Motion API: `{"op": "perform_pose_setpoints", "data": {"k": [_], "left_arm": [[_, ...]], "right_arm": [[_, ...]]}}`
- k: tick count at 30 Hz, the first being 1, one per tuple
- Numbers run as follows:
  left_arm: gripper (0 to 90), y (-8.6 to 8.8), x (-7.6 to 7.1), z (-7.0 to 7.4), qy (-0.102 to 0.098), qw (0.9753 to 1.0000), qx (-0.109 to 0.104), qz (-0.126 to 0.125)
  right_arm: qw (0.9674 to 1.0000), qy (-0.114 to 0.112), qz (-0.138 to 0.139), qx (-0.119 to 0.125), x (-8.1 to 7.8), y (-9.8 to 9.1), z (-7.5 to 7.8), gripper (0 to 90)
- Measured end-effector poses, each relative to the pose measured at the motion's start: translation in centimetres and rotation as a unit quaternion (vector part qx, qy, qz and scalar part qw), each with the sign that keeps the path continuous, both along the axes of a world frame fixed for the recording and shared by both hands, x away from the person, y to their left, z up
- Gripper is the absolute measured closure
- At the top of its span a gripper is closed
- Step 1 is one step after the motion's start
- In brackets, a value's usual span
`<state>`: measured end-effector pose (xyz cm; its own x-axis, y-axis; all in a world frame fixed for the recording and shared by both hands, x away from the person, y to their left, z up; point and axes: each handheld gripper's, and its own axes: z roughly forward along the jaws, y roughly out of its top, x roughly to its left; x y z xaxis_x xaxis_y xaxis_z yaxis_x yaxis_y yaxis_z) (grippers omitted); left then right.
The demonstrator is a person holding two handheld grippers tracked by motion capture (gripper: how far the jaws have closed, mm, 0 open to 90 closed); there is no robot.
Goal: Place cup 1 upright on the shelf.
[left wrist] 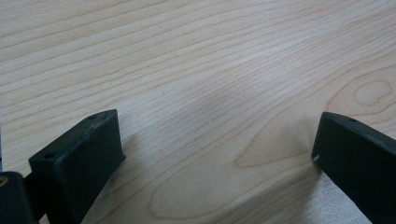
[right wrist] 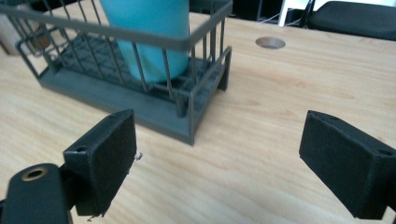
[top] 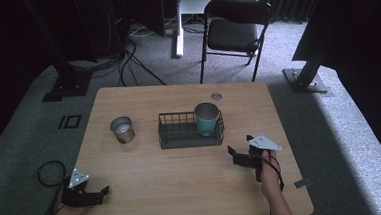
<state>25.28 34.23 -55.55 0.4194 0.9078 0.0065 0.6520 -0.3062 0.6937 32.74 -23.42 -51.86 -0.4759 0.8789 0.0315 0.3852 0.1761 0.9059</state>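
Jaws of both grippers stand spread wide, nothing between them. Right gripper (right wrist: 217, 154): bare wood between the pads; in the high view it (top: 240, 152) sits near the tabletop's right edge, just off the near right corner of the wire basket (top: 192, 137), not touching it. Left gripper (left wrist: 215, 154): wood grain alone between the pads; in the high view it (top: 103, 192) lies at the near left corner of the tabletop (top: 183, 183), well apart from everything else.

Cut off or unclear: teal cup (right wrist: 147, 37) loses its rim at the top of the right gripper view, and basket bars cross its lower body. Left end of the basket (right wrist: 140, 102) runs out of that view. The left gripper's pads are clipped at the bottom and right edges of its view.

Pose: right hand (top: 268, 170) comes in from the near edge, forearm angled forward, gripper pointing left toward the basket. Left hand (top: 67, 207) rests at the near left corner, gripper pointing right along the near edge.

Surroundings: teal cup (top: 206, 117) stands upright in the basket's right end, mid-tabletop. Steel cup (top: 122, 129) stands upright left of the basket, apart from it. Round cable hole (top: 216, 96) sits near the far edge. Folding chair (top: 234, 32) stands beyond the far edge.
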Motion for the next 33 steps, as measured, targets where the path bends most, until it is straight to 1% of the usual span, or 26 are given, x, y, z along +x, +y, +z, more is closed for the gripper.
{"op": "perform_pose_setpoints", "data": {"k": [3, 6, 7, 10, 14, 17, 21, 28, 33], "left_arm": [[2.3, 0.0, 0.0, 0.0, 0.0, 1.0, 0.0, 0.0], [2.3, 0.0, 0.0, 0.0, 0.0, 1.0, 0.0, 0.0], [2.3, 0.0, 0.0, 0.0, 0.0, 1.0, 0.0, 0.0], [2.3, 0.0, 0.0, 0.0, 0.0, 1.0, 0.0, 0.0], [2.3, 0.0, 0.0, 0.0, 0.0, 1.0, 0.0, 0.0], [2.3, 0.0, 0.0, 0.0, 0.0, 1.0, 0.0, 0.0], [2.3, 0.0, 0.0, 0.0, 0.0, 1.0, 0.0, 0.0], [2.3, 0.0, 0.0, 0.0, 0.0, 1.0, 0.001, -0.001], [2.3, 0.0, 0.0, 0.0, 0.0, 1.0, 0.001, 0.0]], "right_arm": [[1.0, 0.003, 0.009, -0.001, -0.2, -0.6, -0.3, 10.9], [0.9998, 0.011, 0.015, 0.003, -0.5, -1.4, -0.7, 10.9], [0.9996, 0.016, 0.024, 0.006, -0.6, -1.7, -0.9, 10.9], [0.9989, 0.023, 0.04, -0.002, -1.0, -2.2, -1.2, 10.9], [0.9981, 0.033, 0.051, -0.009, -1.3, -3.0, -1.4, 10.9], [0.9964, 0.045, 0.07, -0.01, -1.5, -3.5, -1.7, 10.9], [0.994, 0.055, 0.092, -0.02, -1.9, -4.0, -2.1, 11.0], [0.9911, 0.077, 0.106, -0.024, -2.7, -5.1, -2.7, 11.0], [0.9897, 0.095, 0.102, -0.032, -3.2, -6.1, -3.3, 11.0]]}}
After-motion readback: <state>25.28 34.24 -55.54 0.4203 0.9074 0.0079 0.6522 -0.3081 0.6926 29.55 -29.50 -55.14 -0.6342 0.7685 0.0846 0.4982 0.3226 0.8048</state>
